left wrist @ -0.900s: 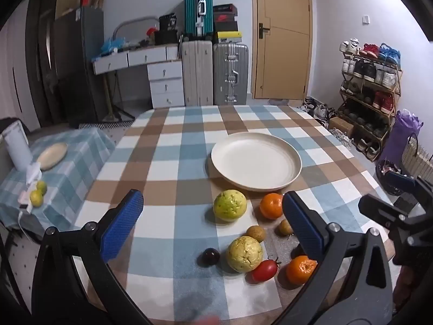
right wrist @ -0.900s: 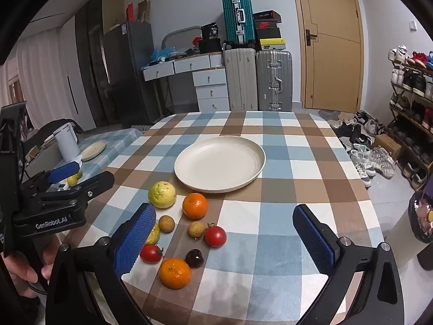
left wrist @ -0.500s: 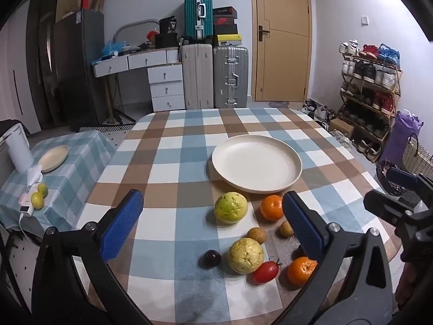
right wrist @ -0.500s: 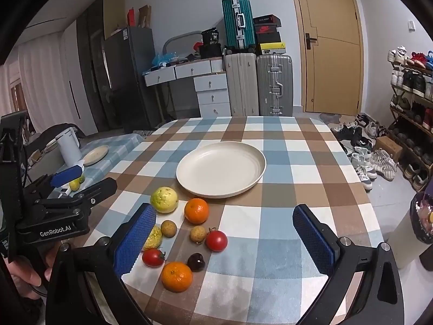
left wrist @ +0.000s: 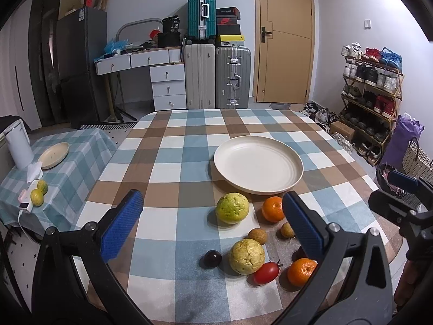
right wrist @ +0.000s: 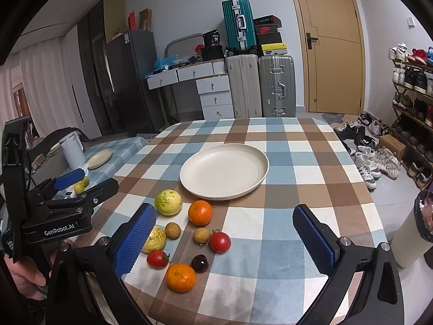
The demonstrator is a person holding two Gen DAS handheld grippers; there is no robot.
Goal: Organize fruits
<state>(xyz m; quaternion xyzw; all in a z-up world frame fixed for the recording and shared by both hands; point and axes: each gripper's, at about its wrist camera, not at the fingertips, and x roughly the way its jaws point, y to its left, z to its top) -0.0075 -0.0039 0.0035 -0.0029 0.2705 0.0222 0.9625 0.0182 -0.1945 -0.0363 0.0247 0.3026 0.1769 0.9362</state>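
A cream plate (left wrist: 224, 173) (right wrist: 224, 195) lies bare on the checked table. In front of it lie a green guava (left wrist: 232, 208) (right wrist: 167, 201), a yellow guava (left wrist: 246, 256) (right wrist: 155, 239), two oranges (left wrist: 272, 208) (right wrist: 180, 277), two tomatoes (right wrist: 219, 241), two longans (right wrist: 172, 230) and a dark plum (left wrist: 212, 259) (right wrist: 199, 263). My left gripper (left wrist: 212, 203) (right wrist: 92, 180) hovers open over the near edge, left of the fruit. My right gripper (right wrist: 224, 212) (left wrist: 389, 195) hovers open on the right. Neither touches anything.
A lower side table (left wrist: 81, 151) at the left carries a small plate, a white kettle (left wrist: 17, 146) and two limes. Suitcases, a desk and a door stand behind. A shoe rack (left wrist: 373, 94) and loose shoes sit to the right.
Both views have drifted slightly, the scene sliding a little lower in each. The fruit and plate have not moved. Both grippers stay wide open.
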